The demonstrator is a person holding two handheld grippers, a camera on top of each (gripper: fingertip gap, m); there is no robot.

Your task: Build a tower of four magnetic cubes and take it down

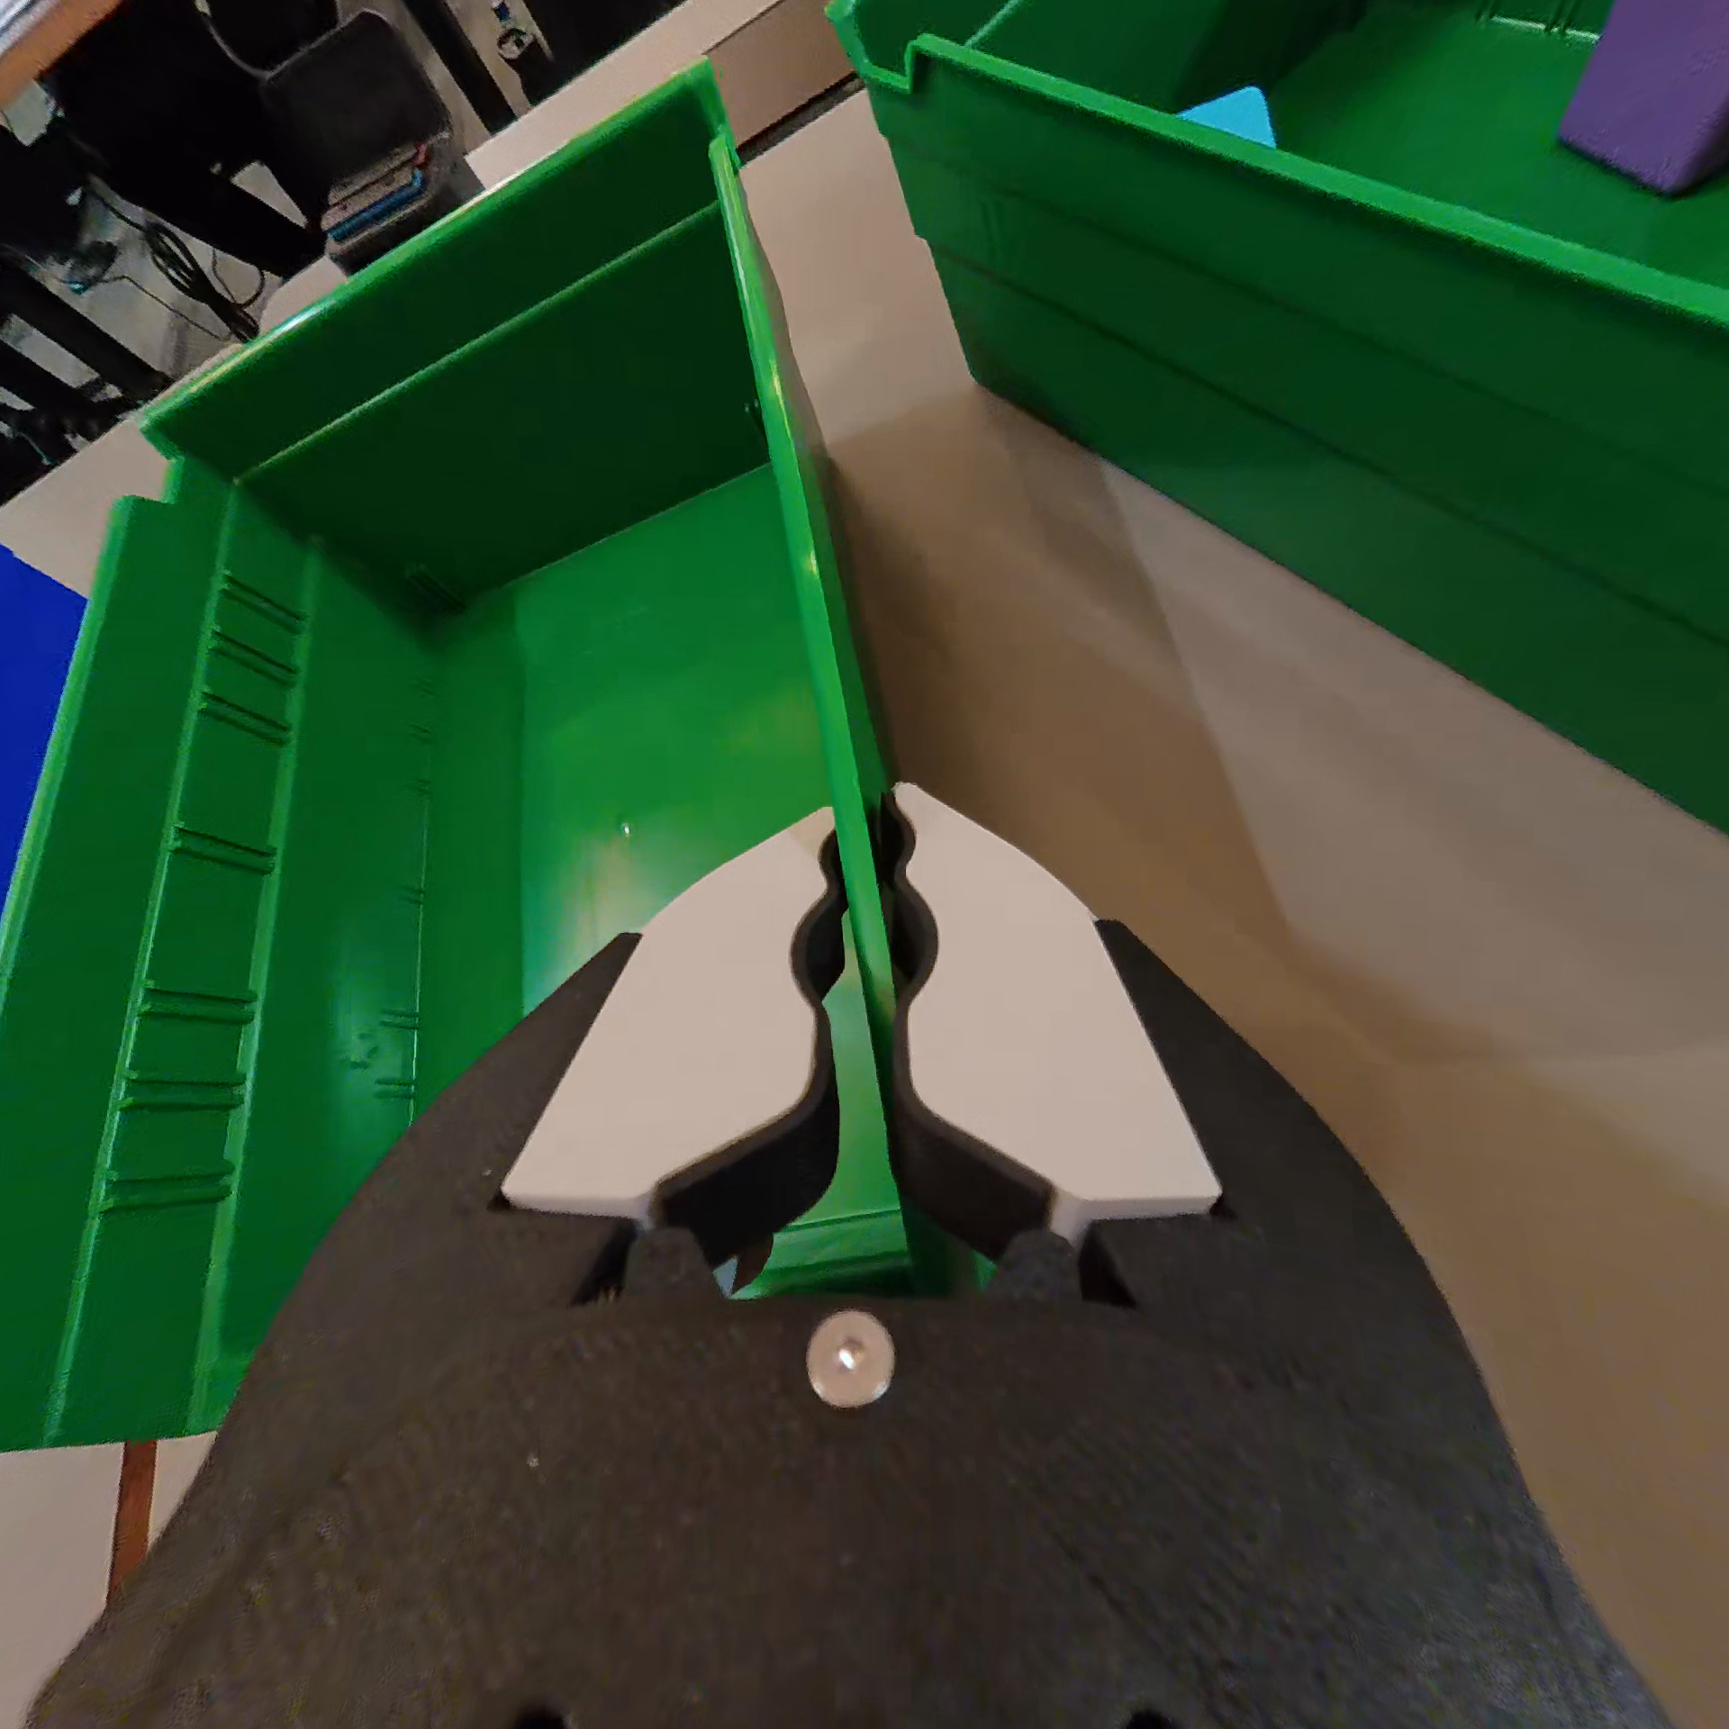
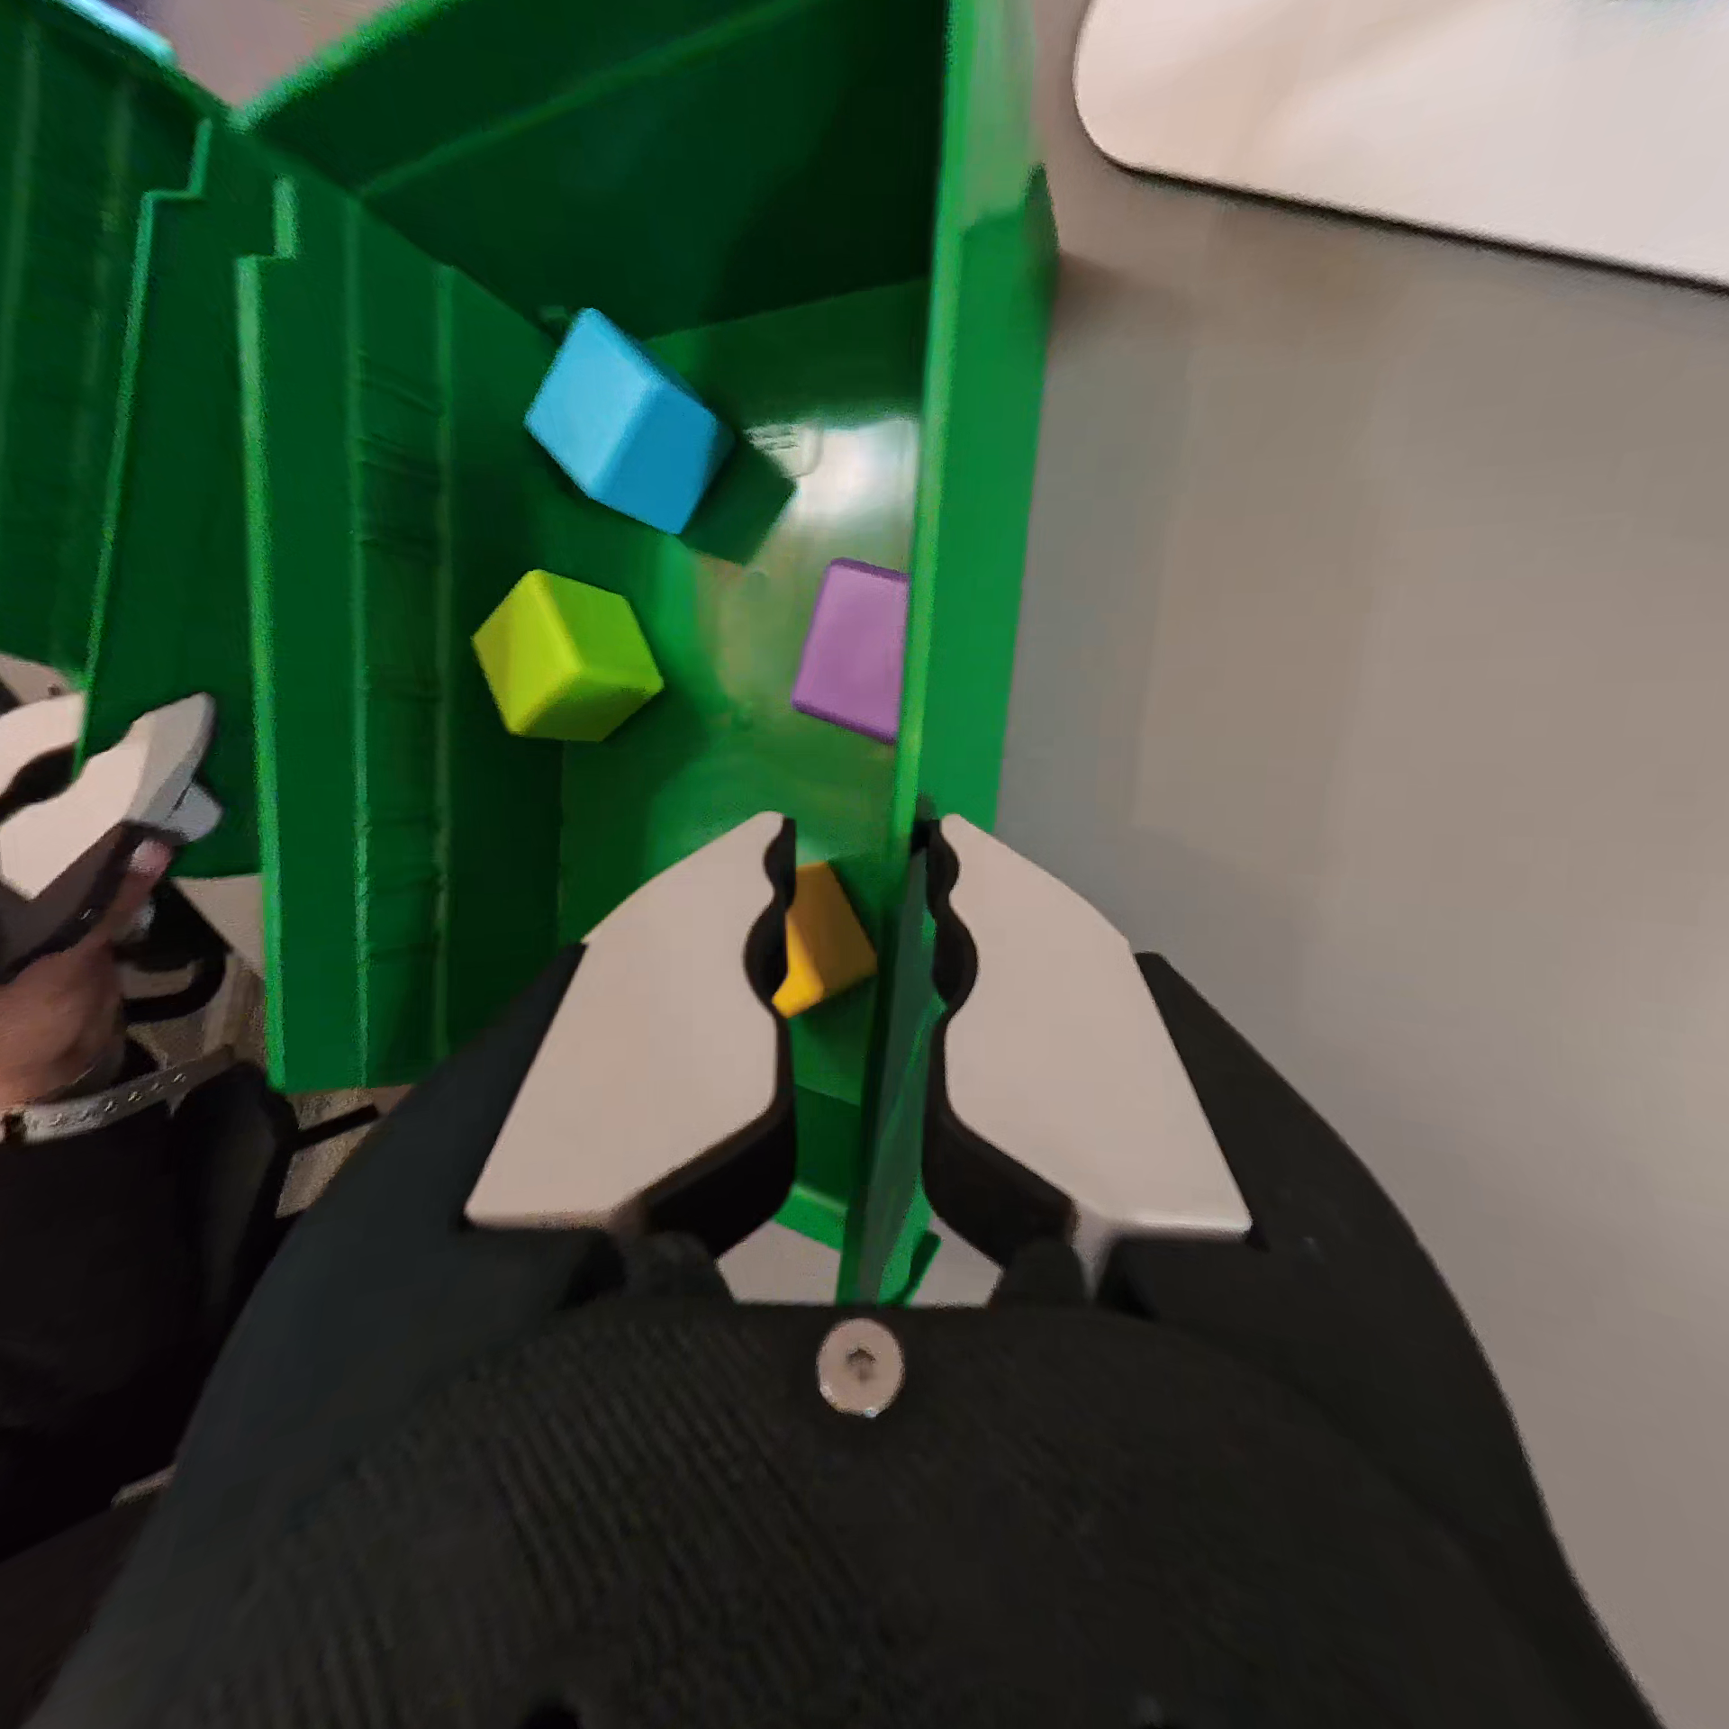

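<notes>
left gripper point(image 1: 865, 833) is clamping the right side wall of an empty green bin point(image 1: 281, 842), with one white finger point(image 1: 720, 1010) reaching inside the bin and the other outside the wall, the jaws pressed close onto the thin plastic. this bin is sitting on a beige tabletop point(image 1: 1169, 748), and a second green bin point(image 1: 1310, 374) is standing just beside it to the right, where a purple block point(image 1: 1647, 94) and the corner of a light blue block point(image 1: 1230, 117) are showing above its rim.

right gripper point(image 2: 865, 833) is straddling the right wall of that second green bin point(image 2: 374, 655), its jaws narrowed around the wall, though the blur is making firm contact hard to judge. inside this bin a light blue cube point(image 2: 622, 421) is lying toward the far end, a lime green cube point(image 2: 566, 655) is lying nearer the left wall, a purple cube point(image 2: 856, 650) is sitting against the right wall, and a yellow block point(image 2: 823, 936) is showing between the gripper's fingers, close to the near end. at the left edge of the right wrist view, the left gripper point(image 2: 103, 795) is appearing on the neighbouring bin, with a person's hand point(image 2: 56, 1010) below it. a white board point(image 2: 1403, 122) is lying well apart on the table to the right.
</notes>
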